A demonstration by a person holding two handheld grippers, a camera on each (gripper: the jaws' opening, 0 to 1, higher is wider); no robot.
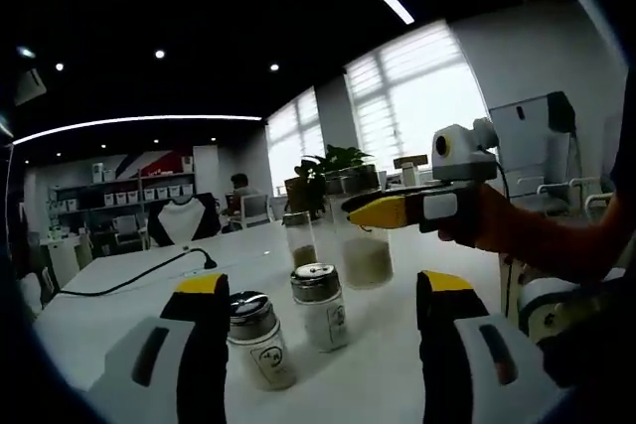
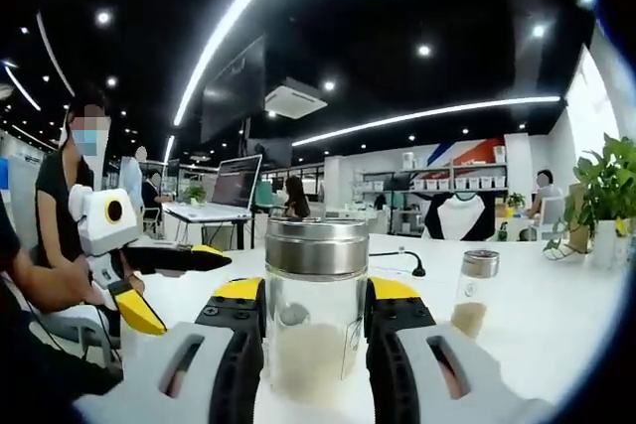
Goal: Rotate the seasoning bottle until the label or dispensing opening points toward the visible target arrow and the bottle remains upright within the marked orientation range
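I've got the right gripper (image 2: 315,330) clamped on the upright seasoning bottle (image 2: 316,305), left gripper (image 1: 323,330) open by two shakers (image 1: 293,325); no arrow seen, so rotation prob. still to do.

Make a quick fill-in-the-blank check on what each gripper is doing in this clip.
1. The right gripper is shut on a glass bottle with a ____ lid.
2. The left gripper is ____, gripping nothing.
3. Between its jaws stand ____ small shakers on the white table.

Missing: metal; open; two
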